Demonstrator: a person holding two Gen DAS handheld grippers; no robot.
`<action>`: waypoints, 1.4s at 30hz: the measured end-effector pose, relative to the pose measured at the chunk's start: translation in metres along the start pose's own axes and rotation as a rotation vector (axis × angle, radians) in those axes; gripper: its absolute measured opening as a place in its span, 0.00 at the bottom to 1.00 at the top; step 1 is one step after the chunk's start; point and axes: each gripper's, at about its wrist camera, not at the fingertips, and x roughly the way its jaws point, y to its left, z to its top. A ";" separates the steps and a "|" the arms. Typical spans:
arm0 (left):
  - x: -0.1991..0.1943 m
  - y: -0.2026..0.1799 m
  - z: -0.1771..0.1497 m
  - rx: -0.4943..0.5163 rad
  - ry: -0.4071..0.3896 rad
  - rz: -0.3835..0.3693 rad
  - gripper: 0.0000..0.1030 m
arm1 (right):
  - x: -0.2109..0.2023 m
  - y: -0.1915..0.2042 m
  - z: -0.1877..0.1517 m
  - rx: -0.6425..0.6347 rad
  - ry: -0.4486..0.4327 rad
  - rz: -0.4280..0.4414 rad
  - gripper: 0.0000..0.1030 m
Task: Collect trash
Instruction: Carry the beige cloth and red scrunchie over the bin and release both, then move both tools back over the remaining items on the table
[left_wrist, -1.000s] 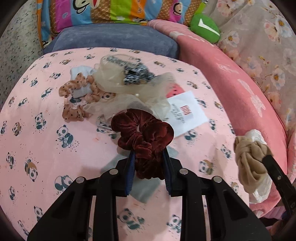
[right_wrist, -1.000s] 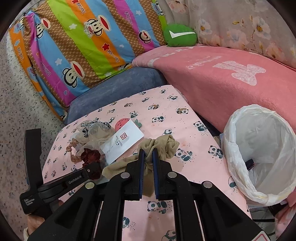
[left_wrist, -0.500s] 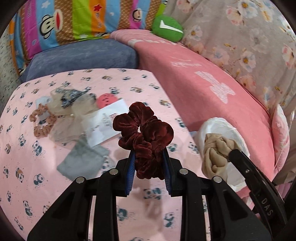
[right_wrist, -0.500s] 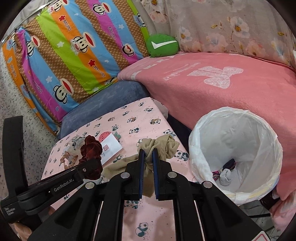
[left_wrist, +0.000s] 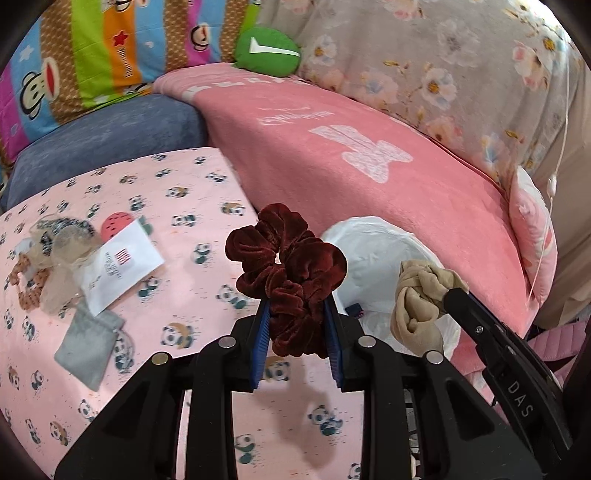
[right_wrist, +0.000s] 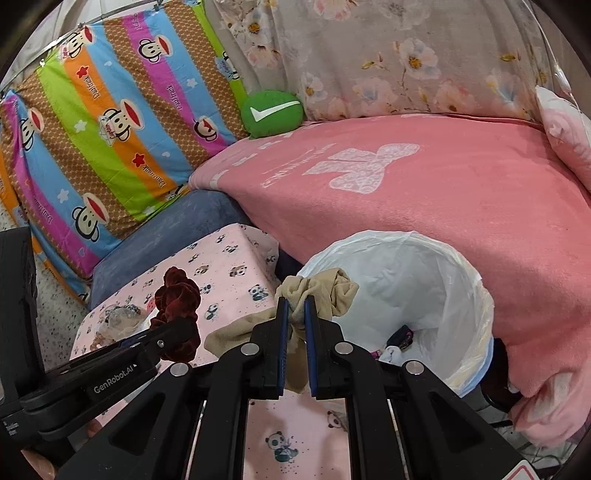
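Both grippers carried cloth toward a white-lined bin (right_wrist: 424, 280) that stood just beside the panda-print table (left_wrist: 192, 225), against a pink blanket (right_wrist: 461, 206). The left gripper (left_wrist: 297, 328) had its fingers closed on a dark red velvet scrunchie (left_wrist: 288, 266), a thick, ruffled ring that stood up above the fingertips, held above the table's edge near the bin. The right gripper (right_wrist: 294, 325) had its fingers closed on a beige cloth (right_wrist: 317, 291), a soft, knotted wad with a limp tail hanging to the left, at the bin's near rim. To drop well, each gripper would likely need to be fully over the bin's mouth before opening, one after the other, so the arms did not collide; the hanging tail could catch on the rim, and velvet might cling to a finger. A few small items already lay at the bin's bottom. A white card (left_wrist: 120, 264), a grey pouch (left_wrist: 88, 341) and more scrunchies (left_wrist: 40, 262) lay on the table
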 end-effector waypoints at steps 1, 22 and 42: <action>0.002 -0.005 0.000 0.010 0.002 -0.006 0.25 | -0.001 -0.005 0.001 0.006 -0.004 -0.008 0.08; 0.036 -0.073 0.003 0.147 0.062 -0.108 0.30 | -0.014 -0.067 0.010 0.089 -0.038 -0.113 0.08; 0.030 -0.047 0.006 0.107 0.018 0.011 0.65 | -0.007 -0.054 0.014 0.070 -0.043 -0.105 0.25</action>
